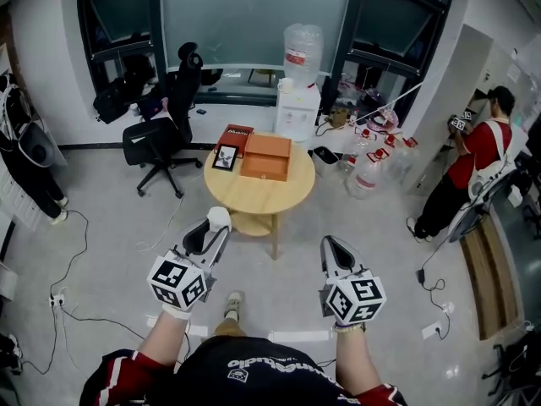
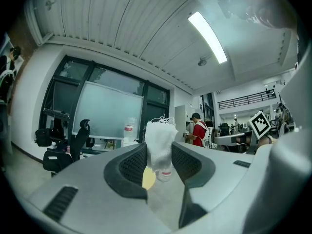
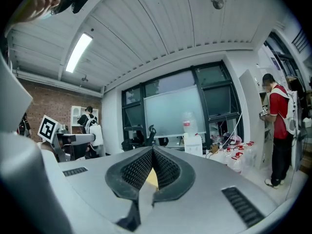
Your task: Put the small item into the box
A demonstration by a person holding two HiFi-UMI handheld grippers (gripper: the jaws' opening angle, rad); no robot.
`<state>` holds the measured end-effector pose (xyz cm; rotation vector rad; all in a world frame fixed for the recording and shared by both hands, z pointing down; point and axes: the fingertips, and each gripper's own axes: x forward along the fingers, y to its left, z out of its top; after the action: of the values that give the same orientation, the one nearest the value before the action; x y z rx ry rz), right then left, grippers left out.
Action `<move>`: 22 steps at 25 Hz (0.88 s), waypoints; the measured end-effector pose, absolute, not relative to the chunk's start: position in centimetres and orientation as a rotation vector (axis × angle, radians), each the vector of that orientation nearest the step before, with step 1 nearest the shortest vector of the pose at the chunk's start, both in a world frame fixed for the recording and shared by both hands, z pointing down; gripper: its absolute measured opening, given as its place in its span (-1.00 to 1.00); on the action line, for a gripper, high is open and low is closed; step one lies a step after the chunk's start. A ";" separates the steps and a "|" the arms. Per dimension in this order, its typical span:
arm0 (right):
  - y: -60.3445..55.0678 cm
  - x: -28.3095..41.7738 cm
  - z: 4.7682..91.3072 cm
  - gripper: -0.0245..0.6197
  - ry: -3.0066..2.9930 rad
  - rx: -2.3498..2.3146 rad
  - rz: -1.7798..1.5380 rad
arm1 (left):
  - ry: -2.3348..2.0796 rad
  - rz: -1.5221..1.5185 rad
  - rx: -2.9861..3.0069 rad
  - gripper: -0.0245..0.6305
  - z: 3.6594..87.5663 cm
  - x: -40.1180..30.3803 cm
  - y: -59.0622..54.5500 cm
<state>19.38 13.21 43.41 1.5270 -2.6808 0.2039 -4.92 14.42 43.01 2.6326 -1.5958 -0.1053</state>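
My left gripper [image 1: 211, 228] is shut on a small white item [image 1: 220, 216] that looks like a bit of mesh or cloth. In the left gripper view the white item [image 2: 160, 136] stands upright between the black pads of that gripper [image 2: 160, 154], rising above them. My right gripper [image 1: 330, 244] hangs beside it at the same height, and the right gripper view shows it [image 3: 152, 154] shut with nothing in it. The orange box [image 1: 266, 156] lies closed on the round wooden table [image 1: 254, 200], ahead of both grippers and apart from them.
A framed picture [image 1: 226, 156] and a dark red box [image 1: 236, 135] lie left of the orange box. An office chair [image 1: 165, 129] stands left of the table, a water dispenser [image 1: 297, 108] and several water bottles [image 1: 372, 166] behind and right. A person in red [image 1: 470, 169] stands far right. Cables [image 1: 72, 299] lie on the floor.
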 end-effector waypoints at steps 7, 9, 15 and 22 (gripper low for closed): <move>12.5 18.1 43.2 -0.84 -2.741 1.468 0.304 | -1.589 -0.124 2.596 -0.41 43.7 -5.5 13.1; 12.3 17.6 43.2 -0.84 -2.748 1.451 0.315 | -1.587 -0.129 2.586 -0.41 43.8 -5.9 12.7; 11.5 16.8 43.8 -0.84 -2.740 1.389 0.349 | -1.595 -0.136 2.540 -0.41 45.1 -6.5 11.8; 10.4 16.4 44.5 -0.84 -2.707 1.360 0.341 | -1.591 -0.152 2.514 -0.41 46.3 -7.2 10.6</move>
<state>16.43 10.44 44.52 1.3604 -2.7069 0.3412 -7.22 10.59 46.29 2.5138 -1.5908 -0.1524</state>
